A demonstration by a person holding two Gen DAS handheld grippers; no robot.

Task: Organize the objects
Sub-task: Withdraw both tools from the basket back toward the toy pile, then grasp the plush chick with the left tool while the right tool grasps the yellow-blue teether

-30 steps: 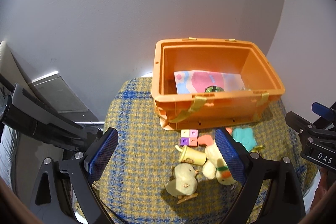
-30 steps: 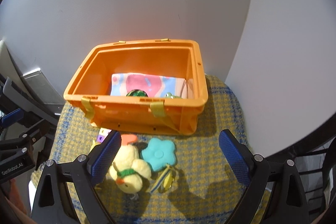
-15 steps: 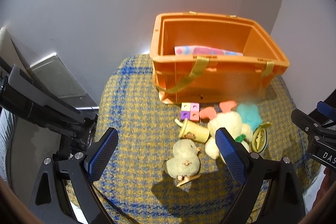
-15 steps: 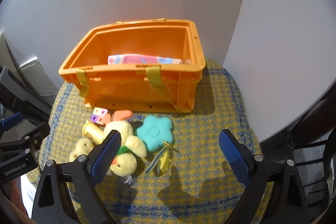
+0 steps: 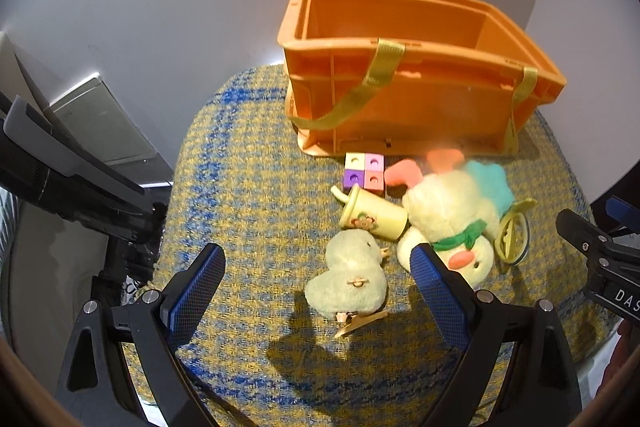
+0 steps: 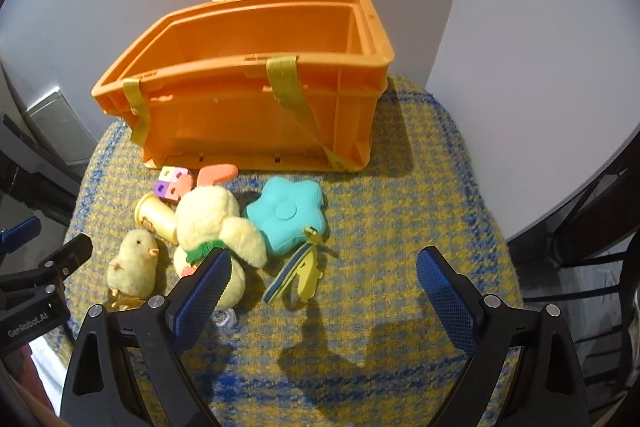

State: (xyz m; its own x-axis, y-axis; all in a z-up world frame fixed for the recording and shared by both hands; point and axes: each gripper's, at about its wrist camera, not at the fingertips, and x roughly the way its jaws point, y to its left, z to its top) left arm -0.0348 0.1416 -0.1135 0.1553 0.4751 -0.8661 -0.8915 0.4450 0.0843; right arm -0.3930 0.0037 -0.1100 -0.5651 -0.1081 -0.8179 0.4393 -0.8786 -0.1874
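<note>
Left wrist | left tool (image 5: 316,283) wide, holding nothing | right tool (image 6: 324,285) wide, holding nothing

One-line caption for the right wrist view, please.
Open right gripper above toys beside the orange crate: plush duck, teal flower.

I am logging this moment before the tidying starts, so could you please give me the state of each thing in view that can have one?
Orange crate: upright, open-topped, no lid.
Yellow toy cup: tipped on its side.
Small chick plush: lying on the mat.
Large duck plush: lying, leaning on the cup.
Teal flower cushion: flat.
Left gripper: open, empty.
Right gripper: open, empty.
</note>
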